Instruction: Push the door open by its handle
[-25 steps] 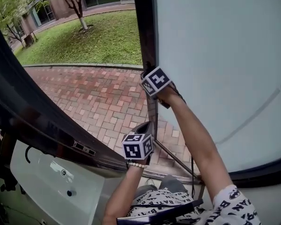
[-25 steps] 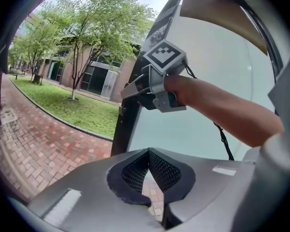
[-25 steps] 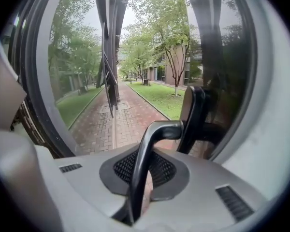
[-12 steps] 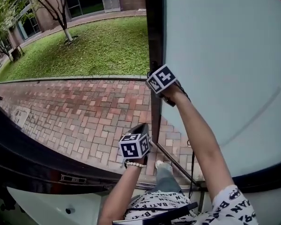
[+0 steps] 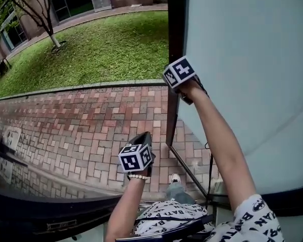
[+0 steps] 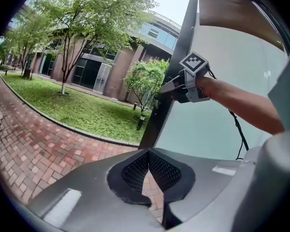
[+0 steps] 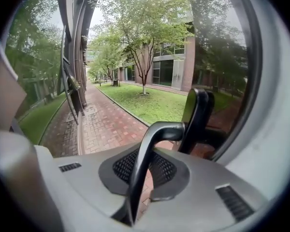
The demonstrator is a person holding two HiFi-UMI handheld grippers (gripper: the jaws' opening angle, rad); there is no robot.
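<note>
Right now my right gripper (image 7: 147, 154) is clamped on the handle (image 7: 160, 129) of the door (image 5: 242, 59); my left gripper (image 6: 147, 167) hangs closed, empty, over brick paving (image 5: 81, 130).

Red brick path (image 5: 91, 120) beside a green lawn (image 5: 111, 49); brick building (image 6: 117, 74) beyond.
</note>
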